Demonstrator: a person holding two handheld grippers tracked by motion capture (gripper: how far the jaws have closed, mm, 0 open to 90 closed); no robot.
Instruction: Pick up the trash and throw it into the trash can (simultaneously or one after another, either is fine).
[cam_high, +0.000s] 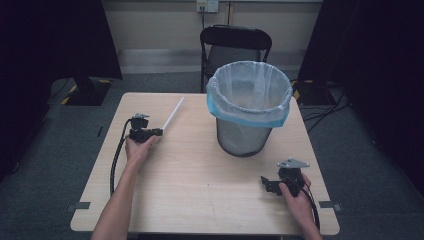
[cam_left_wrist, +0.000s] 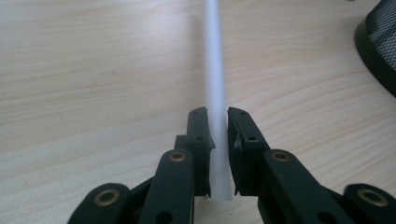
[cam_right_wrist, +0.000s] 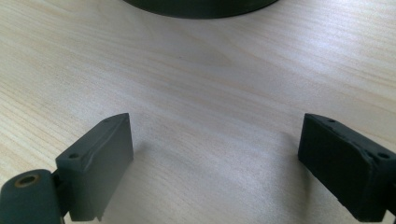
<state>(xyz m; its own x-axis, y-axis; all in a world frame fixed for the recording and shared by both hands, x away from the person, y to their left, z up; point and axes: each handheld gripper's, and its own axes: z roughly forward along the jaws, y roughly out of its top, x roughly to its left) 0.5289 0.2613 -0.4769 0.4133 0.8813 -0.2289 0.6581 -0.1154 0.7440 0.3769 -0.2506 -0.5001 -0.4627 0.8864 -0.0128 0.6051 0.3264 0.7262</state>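
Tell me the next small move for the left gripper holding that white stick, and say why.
Probably lift it a little. The left gripper is shut on the white stick, which lies along the table. The lined bin stands to its right, so raising the stick clear of the wood likely comes before carrying it there. The right gripper rests open.

White tube (cam_left_wrist: 215, 93), black tongs (cam_left_wrist: 218, 135), pale woodgrain table (cam_high: 200, 165), blue-edged white bin liner (cam_high: 248, 95)

No text, label, brand, number or sign could be read on anything in the three views.
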